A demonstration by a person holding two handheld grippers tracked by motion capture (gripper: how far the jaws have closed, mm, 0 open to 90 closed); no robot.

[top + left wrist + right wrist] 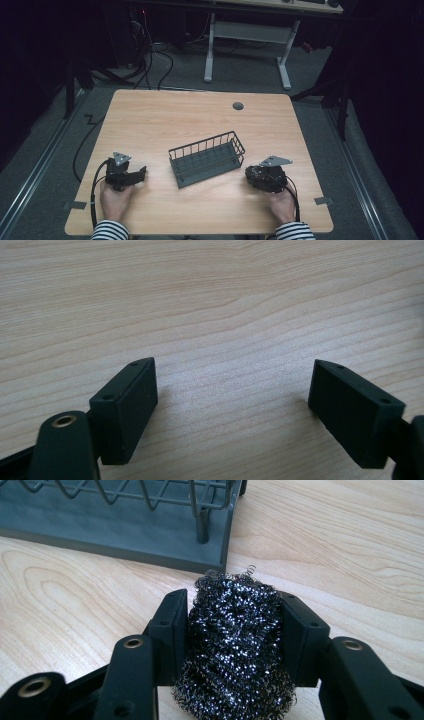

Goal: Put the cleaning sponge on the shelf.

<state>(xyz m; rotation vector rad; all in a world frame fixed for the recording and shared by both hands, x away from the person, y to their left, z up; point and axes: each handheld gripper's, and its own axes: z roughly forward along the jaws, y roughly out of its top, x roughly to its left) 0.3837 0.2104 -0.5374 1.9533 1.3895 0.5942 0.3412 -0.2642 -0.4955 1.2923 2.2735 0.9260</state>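
A wooden surface (150,120) is seen carrying a dark grey wire basket (206,158) near its middle. The right gripper (234,630) is held just to the basket's right, its fingers (170,625) clenched on a wad of steel wool (235,645) close to the basket's corner. The left gripper (232,405) is rested well apart at the left, fingers (127,407) spread wide over bare wood.
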